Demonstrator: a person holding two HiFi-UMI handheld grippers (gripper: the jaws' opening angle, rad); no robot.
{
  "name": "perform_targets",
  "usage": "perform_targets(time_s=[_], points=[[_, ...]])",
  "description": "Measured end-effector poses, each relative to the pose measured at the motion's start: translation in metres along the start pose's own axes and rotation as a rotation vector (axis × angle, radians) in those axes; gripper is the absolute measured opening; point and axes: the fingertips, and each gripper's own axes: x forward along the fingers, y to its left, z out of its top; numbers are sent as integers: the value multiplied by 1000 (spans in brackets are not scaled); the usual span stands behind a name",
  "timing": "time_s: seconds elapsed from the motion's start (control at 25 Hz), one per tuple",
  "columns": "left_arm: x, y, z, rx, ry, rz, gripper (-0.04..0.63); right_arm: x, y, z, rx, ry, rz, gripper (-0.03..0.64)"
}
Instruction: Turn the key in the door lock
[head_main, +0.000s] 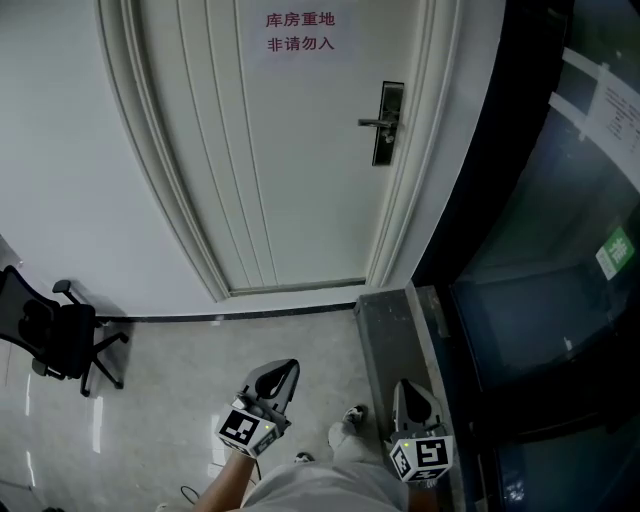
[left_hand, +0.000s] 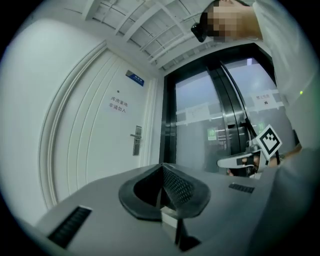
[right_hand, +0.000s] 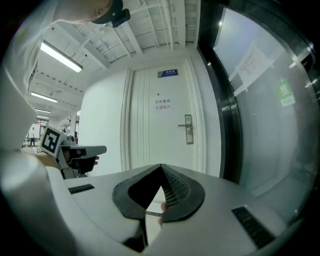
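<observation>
two lines of red characters, 库房重地 and 非请勿入, are printed on a notice (head_main: 300, 32) stuck to the white door (head_main: 290, 180). a green label (head_main: 617, 252) on the glass wall (head_main: 530, 250) cannot be read.

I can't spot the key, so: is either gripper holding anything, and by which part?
Nothing is held: the left gripper and the right gripper are both shut, with nothing showing between their jaws.

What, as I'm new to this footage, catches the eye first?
A white door fills the head view's centre, with a red-lettered sign at its top and a metal lever handle near its right edge. A black office chair stands at the left; a dark glass wall runs along the right.
</observation>
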Motion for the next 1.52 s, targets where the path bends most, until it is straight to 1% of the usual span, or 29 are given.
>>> perform_targets(time_s=[0.12,0.16,0.24,0.36,0.48,0.68,0.76,0.84,0.96,1.04,1.16,1.24,1.36,1.52], points=[[37,18,-3,-61,-1,15,8,43,-33,2,18,15,11,-8],[52,22,-2,-60,9,10,8,58,-44,7,14,11,20,-8],[83,29,4,-27,17,13,8,87,-65,20,-14,0,41,-8],[126,40,19,13,2,51,8,127,-92,40,-52,-22,86,-8],[160,50,24,35,2,87,8,158,-115,48,-92,-34,114,-8],[210,67,16,0,24,114,8,198,-146,49,-123,-23,92,-8],[232,68,17,1,27,104,8,210,-157,55,-183,-12,87,-8],[257,74,22,17,23,80,8,229,-168,61,-254,-2,74,-8],[294,95,26,27,18,52,8,263,-178,71,-359,4,50,-8],[319,115,25,21,20,49,8,290,-185,77,-394,11,43,-8],[359,148,30,24,19,32,8,334,-196,91,-408,41,31,-8],[384,167,38,30,5,8,8,364,-200,104,-456,62,10,-8],[421,194,45,48,-4,-36,8,409,-206,123,-579,73,-44,-8],[457,223,45,67,6,-101,8,463,-209,138,-758,87,-143,-8]])
